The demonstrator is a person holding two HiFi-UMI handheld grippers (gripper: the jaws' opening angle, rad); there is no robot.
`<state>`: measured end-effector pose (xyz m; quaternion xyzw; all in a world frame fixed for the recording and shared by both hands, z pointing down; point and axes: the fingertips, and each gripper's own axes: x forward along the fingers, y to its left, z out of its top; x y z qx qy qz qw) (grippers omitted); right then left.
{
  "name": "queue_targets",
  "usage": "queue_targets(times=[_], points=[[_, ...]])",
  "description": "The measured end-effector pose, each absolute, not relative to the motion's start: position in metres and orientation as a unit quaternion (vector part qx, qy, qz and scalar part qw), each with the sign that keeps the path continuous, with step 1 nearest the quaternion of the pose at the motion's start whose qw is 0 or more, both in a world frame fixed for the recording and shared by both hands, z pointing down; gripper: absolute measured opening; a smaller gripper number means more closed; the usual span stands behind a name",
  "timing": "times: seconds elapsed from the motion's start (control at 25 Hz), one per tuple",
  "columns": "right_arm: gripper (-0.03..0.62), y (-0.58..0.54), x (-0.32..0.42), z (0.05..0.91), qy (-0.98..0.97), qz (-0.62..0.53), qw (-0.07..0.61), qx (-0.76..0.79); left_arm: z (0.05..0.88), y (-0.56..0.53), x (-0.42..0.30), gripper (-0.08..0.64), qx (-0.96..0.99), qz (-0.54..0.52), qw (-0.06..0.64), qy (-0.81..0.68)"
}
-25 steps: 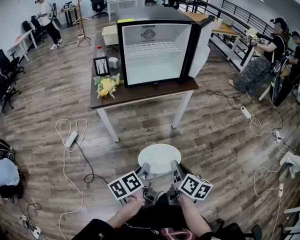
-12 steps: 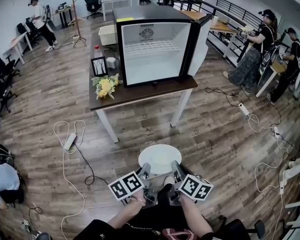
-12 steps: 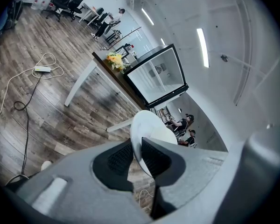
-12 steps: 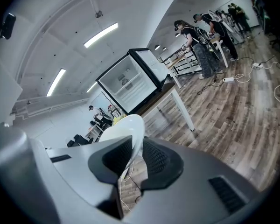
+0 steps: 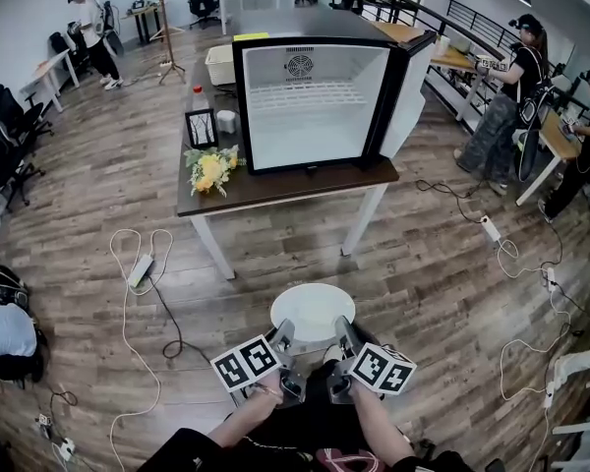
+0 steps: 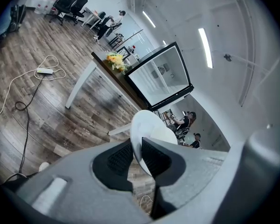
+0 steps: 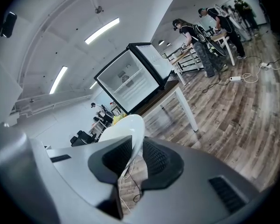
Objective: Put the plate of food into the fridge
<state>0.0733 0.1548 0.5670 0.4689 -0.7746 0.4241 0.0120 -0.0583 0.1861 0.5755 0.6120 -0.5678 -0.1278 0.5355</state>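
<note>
While still short of the table [image 5: 275, 187], hold the left gripper [image 5: 283, 334] clamped exactly as now, jaws nearly together with the near-left rim of the plate [image 5: 313, 311] pressed between the pads. Keep that white plate level, out over the wooden floor [image 5: 108, 195] just ahead of the body and well apart from the fridge. Match it with the right gripper [image 5: 342, 330], likewise narrowly closed on the near-right rim, and move both hands as one to avoid twisting or tipping. Cannot make out any food on the plate from above, so carry as if loaded. Steer clear of the flowers [image 5: 211, 168] at the table's left end, aim for the open fridge [image 5: 315, 106] and its wire shelf, and pass left of the door [image 5: 408, 96] swung out on the right.

Against a second earlier: same pinch on both rims, plate in the same spot between the grippers. Fridge and table slightly larger in the head view. Person in camouflage trousers at the right shifted along the desk.
</note>
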Motion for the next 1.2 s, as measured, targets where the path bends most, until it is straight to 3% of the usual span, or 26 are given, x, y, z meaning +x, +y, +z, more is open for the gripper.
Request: queue_targets(times=[1.2], points=[[0.083,-0.018,0.162,0.575,-0.818,0.414,0.06,0.396,0.583,0.038,0.038,0.064,0.558,-0.166,0.514,-0.63]])
